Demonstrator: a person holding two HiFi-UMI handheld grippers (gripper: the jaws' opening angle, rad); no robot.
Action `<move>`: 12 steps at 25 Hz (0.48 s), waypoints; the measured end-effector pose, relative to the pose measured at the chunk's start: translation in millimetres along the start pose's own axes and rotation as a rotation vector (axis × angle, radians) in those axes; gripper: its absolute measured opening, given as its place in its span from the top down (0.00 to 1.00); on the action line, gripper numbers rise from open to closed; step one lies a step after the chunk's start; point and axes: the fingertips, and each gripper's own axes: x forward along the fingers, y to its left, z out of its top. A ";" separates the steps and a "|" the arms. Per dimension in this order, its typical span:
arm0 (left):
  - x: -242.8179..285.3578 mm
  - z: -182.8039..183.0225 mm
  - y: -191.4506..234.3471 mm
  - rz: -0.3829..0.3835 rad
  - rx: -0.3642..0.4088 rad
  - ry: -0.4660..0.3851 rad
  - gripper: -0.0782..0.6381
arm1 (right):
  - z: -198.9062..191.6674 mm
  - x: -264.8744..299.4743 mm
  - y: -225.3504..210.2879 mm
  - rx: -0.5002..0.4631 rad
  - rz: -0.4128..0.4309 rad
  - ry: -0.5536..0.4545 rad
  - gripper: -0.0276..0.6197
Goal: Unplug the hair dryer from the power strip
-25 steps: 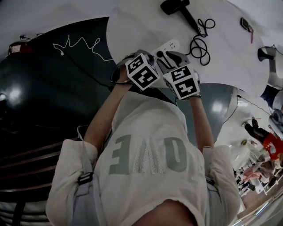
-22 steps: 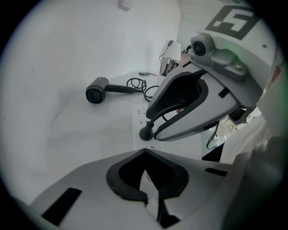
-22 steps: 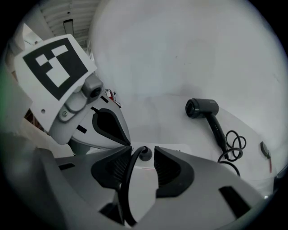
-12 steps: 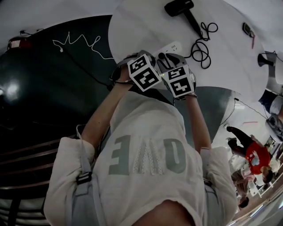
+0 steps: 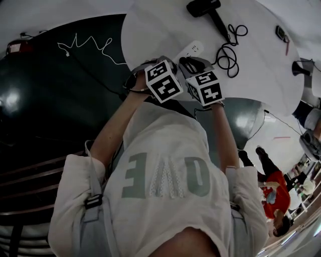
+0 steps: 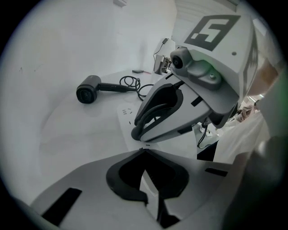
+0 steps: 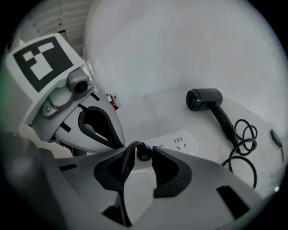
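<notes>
A black hair dryer [image 5: 203,7] lies at the far side of the round white table [image 5: 261,75], and its black cord [image 5: 228,50] coils back toward a white power strip [image 5: 190,49]. In the right gripper view the black plug [image 7: 143,153] stands on the power strip [image 7: 180,143]. My right gripper [image 7: 144,150] has just been closing and is shut on that plug, with the cord running along its left jaw. My left gripper [image 6: 144,150] is shut, its tips together over the near end of the strip [image 6: 126,114], close beside the right gripper [image 6: 135,133].
A small dark device [image 5: 280,31] lies near the table's far right edge. A thin white cable [image 5: 90,47] trails over the dark floor to the left. People [image 5: 273,185] move about on the floor at the lower right. The table's near edge runs under my hands.
The right gripper has sunk a little toward the power strip and now sits lower beside the left one. The left gripper has stayed put. The person in red has walked on.
</notes>
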 end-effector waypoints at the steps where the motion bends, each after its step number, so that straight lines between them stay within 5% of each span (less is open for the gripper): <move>1: 0.1 0.4 -0.5 -0.007 -0.003 0.000 0.88 | 1.3 0.2 0.6 -0.024 -0.004 -0.003 0.78; 6: 0.4 0.9 -2.0 -0.025 0.004 -0.003 0.88 | 12.2 -5.8 4.5 -0.107 -0.061 -0.085 0.80; 12: -0.1 0.6 -0.5 -0.024 0.005 -0.008 0.88 | 13.8 -5.0 5.1 -0.136 -0.059 -0.055 0.82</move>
